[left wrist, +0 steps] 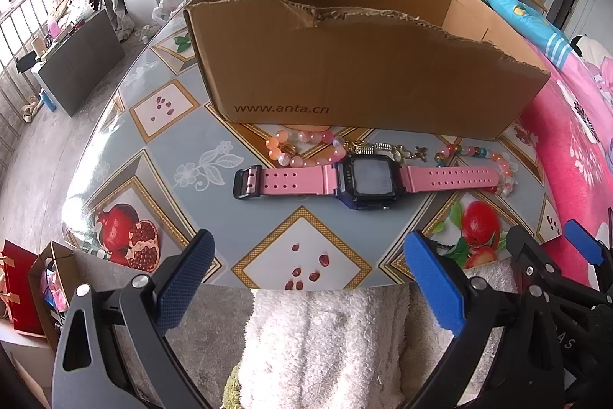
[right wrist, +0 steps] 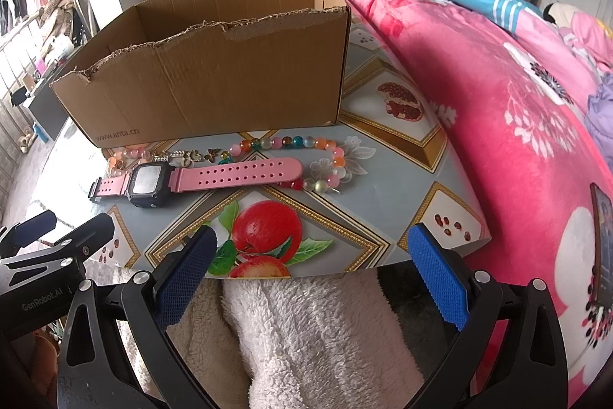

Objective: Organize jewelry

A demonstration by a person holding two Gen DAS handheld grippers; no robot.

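Your left black plastic claw point(left wrist: 308, 257) carries blue textured rubber pads point(left wrist: 435, 284) on angular arms fixed with silver screws. Your right black plastic claw point(right wrist: 312, 253) matches it, and white "GenRobot.AI" lettering point(right wrist: 41, 299) marks the left one's body. You wear fluffy white fleece point(right wrist: 322, 336).

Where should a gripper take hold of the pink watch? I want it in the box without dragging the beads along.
Grip the watch by its buckle-end strap, fingers across its narrow width, coming from above with the left gripper. That strap lies flat and clear, while the other strap's tip touches the multicoloured bead bracelet.
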